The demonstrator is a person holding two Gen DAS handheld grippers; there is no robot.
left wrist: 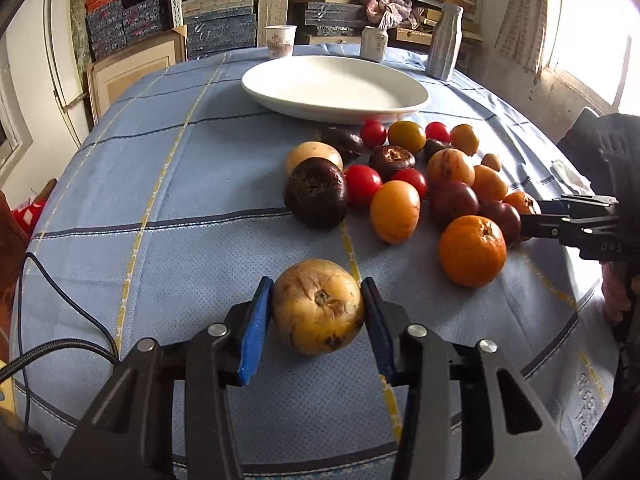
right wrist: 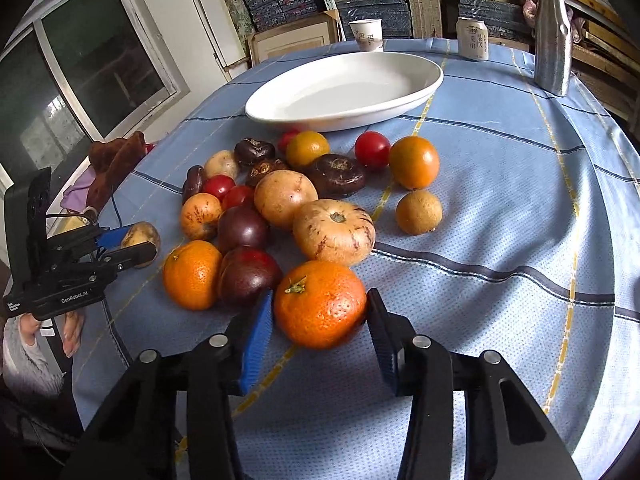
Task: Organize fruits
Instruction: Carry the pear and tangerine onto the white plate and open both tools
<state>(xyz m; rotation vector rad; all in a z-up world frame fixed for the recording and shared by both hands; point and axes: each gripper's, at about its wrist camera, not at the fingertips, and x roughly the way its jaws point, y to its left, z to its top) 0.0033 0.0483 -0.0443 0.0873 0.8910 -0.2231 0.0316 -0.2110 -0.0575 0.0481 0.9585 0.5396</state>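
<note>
Left tool [left wrist: 317, 285] pinches a tan fruit [left wrist: 318, 306], both pads on its sides, at the finger ends. Right tool [right wrist: 320, 294] pinches a mandarin [right wrist: 320, 304] the same way. I can't tell if either fruit is clear of the desk [right wrist: 500, 200] yet

Risks as I see them:
- round fruit held near the pad ends, so a tilt or jerk could squirt it out and it rolls on the desk
- a plum [right wrist: 248, 276] sits touching the right tool's left finger, so lifting may knock it into the pile
- plate [right wrist: 400, 108] is ahead of both tools, beyond the pile; two tools going in together could clash
- too hard a squeeze bruises soft skin

Count, roughly 20 fruits: 2 mandarins, 2 plums, 4 red tomatoes, 4 dark wrinkled ones, 2 smooth orange, 6 tan or yellowish. Also 1 plate, empty
</note>
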